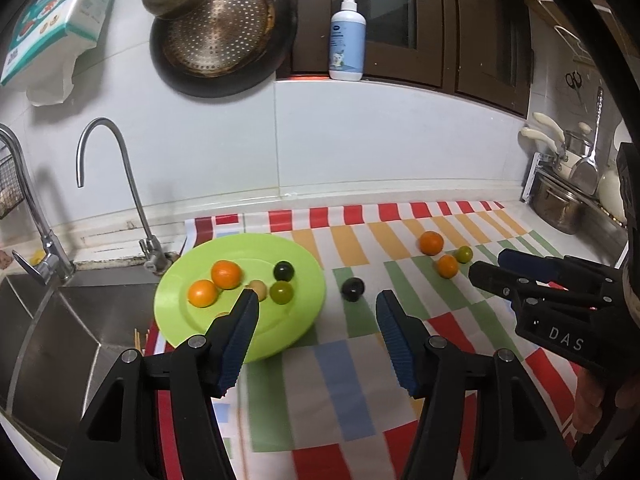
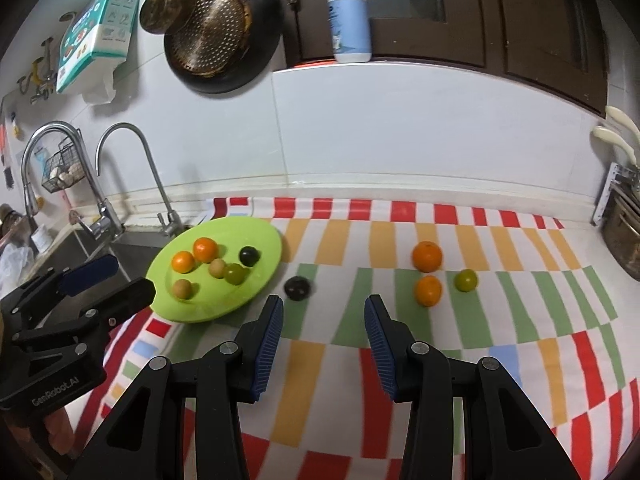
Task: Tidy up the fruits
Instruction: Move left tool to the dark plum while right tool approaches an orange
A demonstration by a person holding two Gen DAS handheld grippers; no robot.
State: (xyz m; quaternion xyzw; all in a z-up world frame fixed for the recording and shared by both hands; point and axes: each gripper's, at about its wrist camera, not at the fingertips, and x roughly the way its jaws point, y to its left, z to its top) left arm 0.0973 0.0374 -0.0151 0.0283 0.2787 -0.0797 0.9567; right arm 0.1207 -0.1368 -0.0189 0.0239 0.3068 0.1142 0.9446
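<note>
your left gripper (image 1: 316,300) fills the bottom of the left wrist view, its fingers (image 1: 394,340) spread fairly wide with nothing between them, above the striped cloth (image 1: 344,392) that covers the surface. just past the left fingertip sits the green plate (image 1: 176,312), next to the sink (image 1: 60,340), carrying two oranges, a dark fruit, a green fruit and pale round ones. a dark plum (image 1: 353,289) lies on the cloth just beside the plate, between your fingertips and a little beyond them. farther right, three fruits lie near each other: a larger orange (image 1: 431,243), a smaller orange (image 1: 447,266) and a green fruit (image 1: 464,254). your right gripper (image 1: 490,266) reaches in from the right edge, near that group but touching none of it.

from the right wrist view, the right gripper's fingers (image 2: 268,344) stand at a moderate gap and hold nothing. the dark plum (image 2: 297,288) lies blurred on the cloth just ahead of the left fingertip, beside the plate rim (image 2: 224,312). the larger orange (image 2: 427,256), smaller orange (image 2: 428,290) and green fruit (image 2: 466,280) lie ahead to the right. your left gripper (image 2: 116,280) hangs at the plate's near left edge, parted and empty.
</note>
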